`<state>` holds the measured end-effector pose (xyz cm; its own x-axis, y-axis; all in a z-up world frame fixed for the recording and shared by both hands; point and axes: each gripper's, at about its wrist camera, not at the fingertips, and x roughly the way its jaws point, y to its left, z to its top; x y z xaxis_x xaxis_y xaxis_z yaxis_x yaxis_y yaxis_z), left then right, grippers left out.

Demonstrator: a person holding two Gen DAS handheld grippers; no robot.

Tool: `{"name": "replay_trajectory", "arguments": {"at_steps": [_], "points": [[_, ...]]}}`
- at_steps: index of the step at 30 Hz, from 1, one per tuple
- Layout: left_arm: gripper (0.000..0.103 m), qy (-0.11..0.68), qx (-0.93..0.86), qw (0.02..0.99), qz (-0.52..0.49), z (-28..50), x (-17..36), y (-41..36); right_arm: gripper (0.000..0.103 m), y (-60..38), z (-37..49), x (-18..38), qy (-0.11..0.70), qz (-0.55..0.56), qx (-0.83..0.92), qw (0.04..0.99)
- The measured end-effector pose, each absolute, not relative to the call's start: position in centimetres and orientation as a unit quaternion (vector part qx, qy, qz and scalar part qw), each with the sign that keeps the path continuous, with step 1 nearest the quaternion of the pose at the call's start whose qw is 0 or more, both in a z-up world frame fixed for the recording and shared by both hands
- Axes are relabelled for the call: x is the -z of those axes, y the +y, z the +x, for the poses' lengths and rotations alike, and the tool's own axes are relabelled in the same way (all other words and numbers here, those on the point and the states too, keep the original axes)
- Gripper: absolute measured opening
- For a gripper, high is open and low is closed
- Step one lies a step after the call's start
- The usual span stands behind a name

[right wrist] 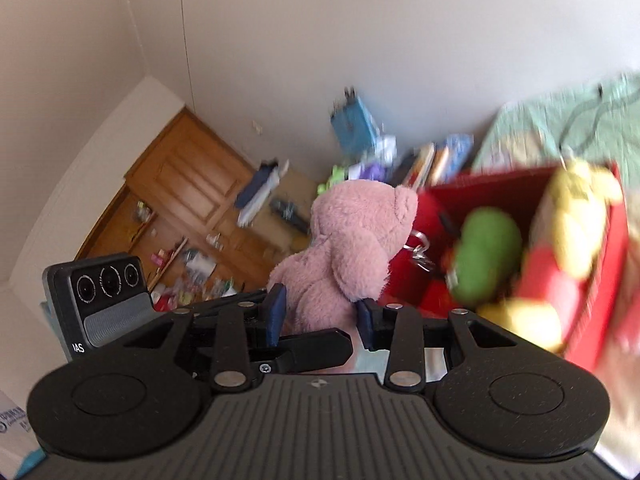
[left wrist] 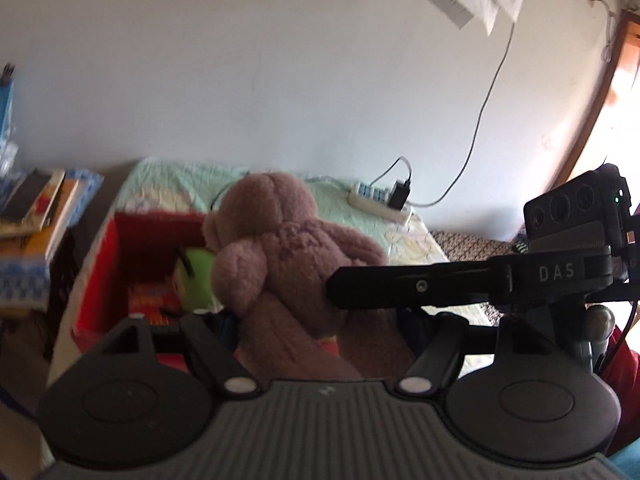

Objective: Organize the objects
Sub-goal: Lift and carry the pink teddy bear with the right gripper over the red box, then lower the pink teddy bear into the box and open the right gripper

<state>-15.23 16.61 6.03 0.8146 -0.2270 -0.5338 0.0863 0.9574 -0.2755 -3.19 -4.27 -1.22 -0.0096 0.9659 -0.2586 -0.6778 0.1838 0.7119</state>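
Note:
A pink teddy bear hangs above the red box. In the right wrist view my right gripper is shut on the teddy bear, its blue pads pressing the lower body. A finger of the right gripper reaches in from the right in the left wrist view. My left gripper stands wide open with the bear's legs between its spread fingers, and the tips are hidden behind the plush. A green plush and a yellow and red plush lie in the red box.
The box sits on a bed with a mint sheet. A white power strip with a black charger lies at the bed's far side. Stacked books stand to the left. A wooden door and floor clutter show beyond.

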Motion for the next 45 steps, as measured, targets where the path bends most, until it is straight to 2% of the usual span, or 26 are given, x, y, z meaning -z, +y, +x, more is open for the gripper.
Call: {"name": "replay_trajectory", "arguments": {"at_steps": [5,10,18,27,35,45], "points": [[0.075,0.256,0.143,0.95,-0.103,-12.0,-7.5,19.8,0.039,-2.4,-3.2,-1.3,0.311,0.198,-0.568,0.736],[0.075,0.25,0.217,0.935,-0.131,-7.5,-5.8,21.9,0.039,-1.4,-3.1,-2.3,0.281,0.176,-0.498,0.801],[0.075,0.322,0.253,0.896,-0.173,-2.2,1.0,22.8,0.039,0.6,-1.0,1.5,0.337,0.139,-0.403,0.839],[0.075,0.391,0.243,0.868,-0.186,-0.6,6.1,23.9,0.038,2.6,-0.3,5.4,0.384,0.093,-0.349,0.85],[0.079,0.425,0.216,0.865,-0.159,-1.2,7.5,24.1,0.036,5.0,0.2,8.2,0.398,0.035,-0.314,0.861],[0.087,0.442,0.217,0.861,-0.128,-2.3,7.1,22.9,0.038,5.2,-0.2,9.0,0.41,0.048,-0.302,0.859]]}}
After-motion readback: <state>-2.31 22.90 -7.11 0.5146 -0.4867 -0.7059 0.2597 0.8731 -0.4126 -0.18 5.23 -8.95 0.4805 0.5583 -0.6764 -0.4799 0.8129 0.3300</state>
